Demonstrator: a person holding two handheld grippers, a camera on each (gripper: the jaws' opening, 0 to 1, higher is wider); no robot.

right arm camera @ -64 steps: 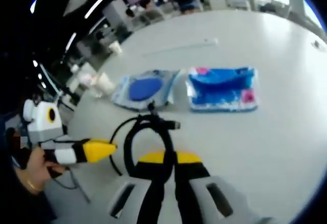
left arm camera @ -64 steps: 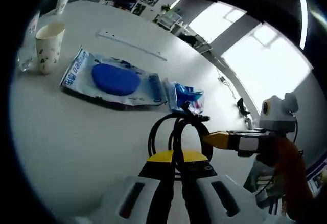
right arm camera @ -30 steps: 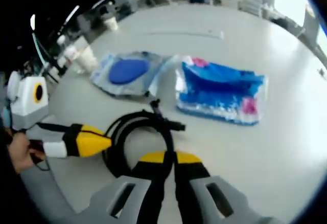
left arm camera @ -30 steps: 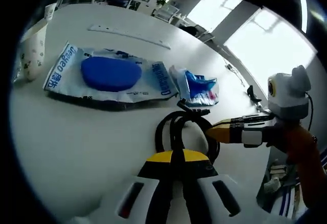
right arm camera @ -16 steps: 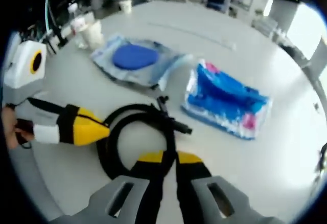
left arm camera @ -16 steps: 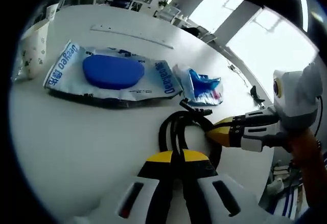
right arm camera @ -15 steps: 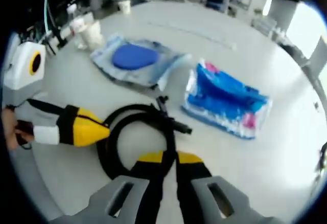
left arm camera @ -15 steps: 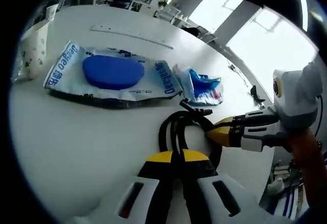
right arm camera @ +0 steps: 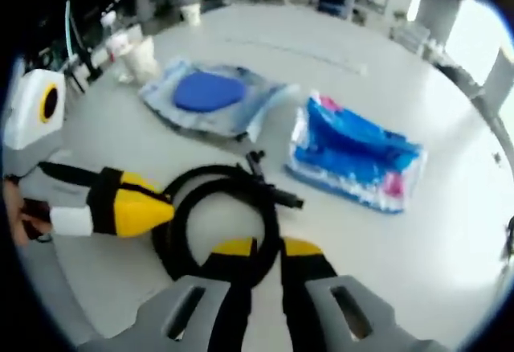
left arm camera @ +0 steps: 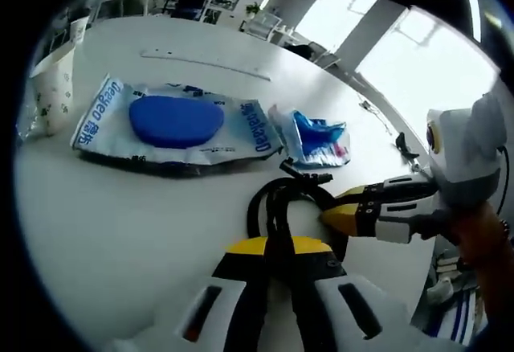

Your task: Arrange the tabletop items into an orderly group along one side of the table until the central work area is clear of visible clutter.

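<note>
A coiled black cable [left arm camera: 301, 191] lies on the white table [left arm camera: 96, 215] between both grippers. My left gripper [left arm camera: 279, 243] is shut on one side of the coil. My right gripper [right arm camera: 267, 247] has its yellow-tipped jaws slightly parted, with the cable [right arm camera: 201, 183] running between them. In the right gripper view, the left gripper [right arm camera: 169, 211] comes in from the left and touches the coil. The right gripper [left arm camera: 325, 215] enters the left gripper view from the right. Just beyond the coil lie a clear bag with a blue round pad [left arm camera: 177, 120] [right arm camera: 210, 92] and a blue and pink pack [left arm camera: 317, 135] [right arm camera: 357, 159].
A paper cup [left arm camera: 50, 87] [right arm camera: 143, 55] stands beside the bag's far end. A long white strip [left arm camera: 213, 64] [right arm camera: 297, 55] lies farther back on the table. A person's hand [left arm camera: 482, 247] holds the right gripper. Chairs and desks fill the room beyond.
The right gripper's jaws have parted a little around the cable. Both views have shifted only slightly, and the coil stays in front of the two packs.
</note>
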